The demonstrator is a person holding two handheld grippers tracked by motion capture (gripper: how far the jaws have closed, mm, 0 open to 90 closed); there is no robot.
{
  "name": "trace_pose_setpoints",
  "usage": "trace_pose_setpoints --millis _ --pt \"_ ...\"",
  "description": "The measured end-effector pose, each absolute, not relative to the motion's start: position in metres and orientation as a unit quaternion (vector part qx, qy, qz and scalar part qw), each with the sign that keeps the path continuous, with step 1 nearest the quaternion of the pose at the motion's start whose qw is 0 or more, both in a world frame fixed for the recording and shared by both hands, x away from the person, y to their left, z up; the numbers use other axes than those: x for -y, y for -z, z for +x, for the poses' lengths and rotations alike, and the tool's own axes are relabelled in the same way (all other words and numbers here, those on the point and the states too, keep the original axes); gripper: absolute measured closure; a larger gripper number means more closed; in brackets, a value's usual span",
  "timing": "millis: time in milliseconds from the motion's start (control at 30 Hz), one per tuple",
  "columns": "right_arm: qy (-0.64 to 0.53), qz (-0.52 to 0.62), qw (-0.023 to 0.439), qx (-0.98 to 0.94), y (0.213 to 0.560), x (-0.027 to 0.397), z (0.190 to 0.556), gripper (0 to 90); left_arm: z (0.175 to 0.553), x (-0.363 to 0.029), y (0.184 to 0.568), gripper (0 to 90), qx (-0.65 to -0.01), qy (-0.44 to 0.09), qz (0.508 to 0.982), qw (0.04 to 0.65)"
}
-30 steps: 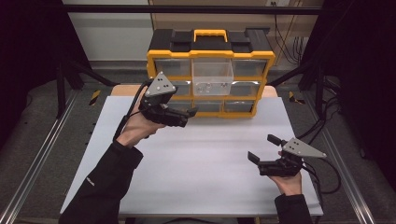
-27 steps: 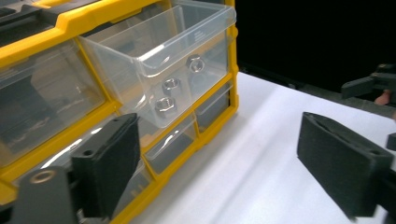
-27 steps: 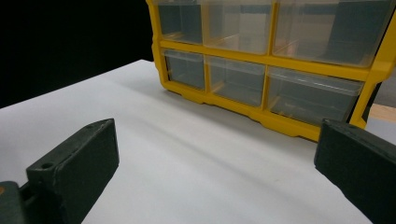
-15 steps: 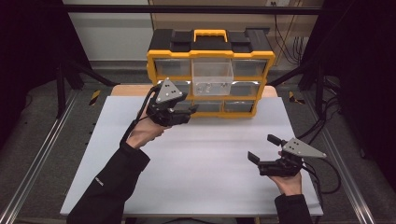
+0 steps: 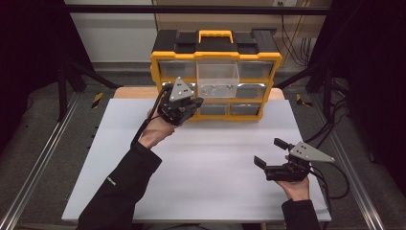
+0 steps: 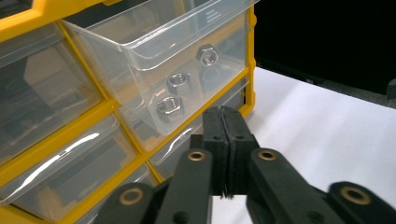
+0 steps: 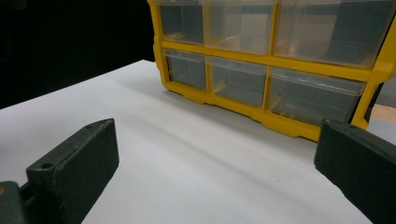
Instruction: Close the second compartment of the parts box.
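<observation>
A yellow and black drawer cabinet stands at the table's far edge. Its clear upper middle drawer is pulled out, and three metal nuts lie inside. My left gripper hovers just in front of the cabinet's lower left drawers, below the drawer that is pulled out. Its jaws have just been closing and now stand shut, pads together with nothing between them. My right gripper rests low over the white table at the near right, open and empty, facing the cabinet.
The white tabletop spreads between the two hands. Metal rails run along both sides of the table, and cables hang at the back right. The other cabinet drawers are pushed in.
The left gripper has shifted right and slightly down toward the cabinet's front, and its jaws have closed on nothing. The right gripper has kept still.
</observation>
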State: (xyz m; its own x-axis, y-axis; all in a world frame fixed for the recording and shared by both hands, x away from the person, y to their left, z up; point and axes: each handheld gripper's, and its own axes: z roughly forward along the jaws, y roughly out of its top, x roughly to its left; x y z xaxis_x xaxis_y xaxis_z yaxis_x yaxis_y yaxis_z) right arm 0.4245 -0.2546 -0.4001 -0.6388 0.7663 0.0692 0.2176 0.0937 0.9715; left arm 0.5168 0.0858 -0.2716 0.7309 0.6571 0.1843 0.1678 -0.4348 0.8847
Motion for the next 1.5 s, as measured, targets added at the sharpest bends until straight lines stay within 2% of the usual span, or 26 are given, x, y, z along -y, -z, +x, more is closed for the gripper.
trace_pose_setpoints --millis 433,1500 --pt "-0.575 0.350 0.240 -0.700 0.400 0.255 0.425 0.4 0.529 -0.068 0.276 89.0 -0.218 -0.287 0.811 0.460" --pt "-0.574 0.350 0.238 -0.701 0.400 0.253 0.425 0.4 0.564 -0.063 0.280 89.1 -0.241 -0.279 0.802 0.470"
